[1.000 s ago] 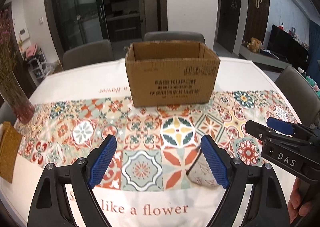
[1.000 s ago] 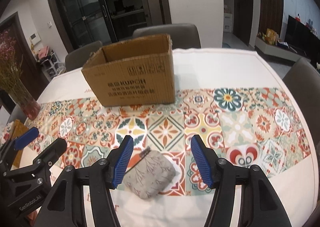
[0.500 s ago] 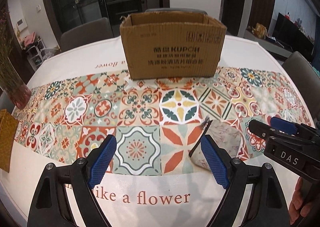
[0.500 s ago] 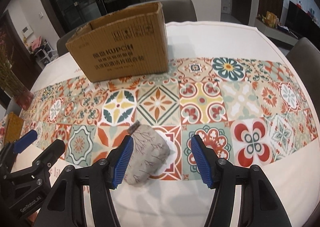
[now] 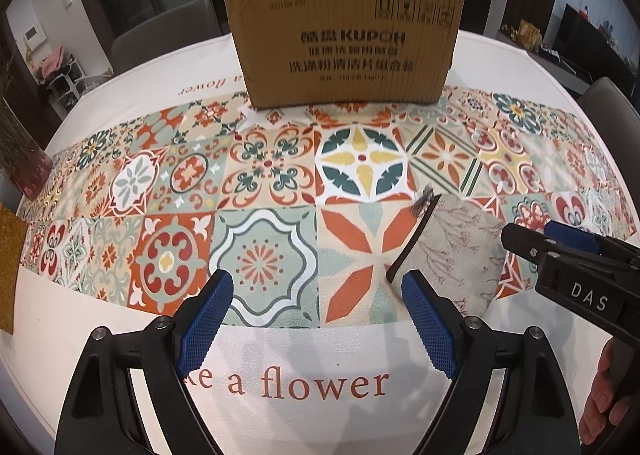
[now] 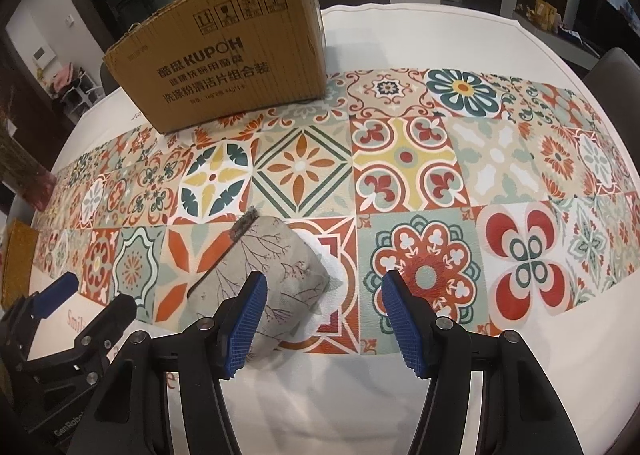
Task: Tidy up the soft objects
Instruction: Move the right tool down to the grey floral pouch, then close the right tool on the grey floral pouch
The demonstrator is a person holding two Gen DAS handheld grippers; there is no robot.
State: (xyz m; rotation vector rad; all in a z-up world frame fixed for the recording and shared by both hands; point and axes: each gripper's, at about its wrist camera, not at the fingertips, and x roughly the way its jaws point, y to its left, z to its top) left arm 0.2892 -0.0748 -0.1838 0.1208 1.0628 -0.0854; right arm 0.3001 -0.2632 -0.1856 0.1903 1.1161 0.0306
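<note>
Both grippers, left [image 5: 316,319] and right [image 6: 322,319], are hanging wide open, gripping nothing. The right one is lining up on the fabric pouch [image 6: 272,275]; it needs shifting left before closing, I'd say

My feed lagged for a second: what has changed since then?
Both grippers, left and right, moved forward and down toward the table; the pouch and box now look nearer. Nothing was gripped or released. Both stay open, and the pouch lies where it was.
</note>
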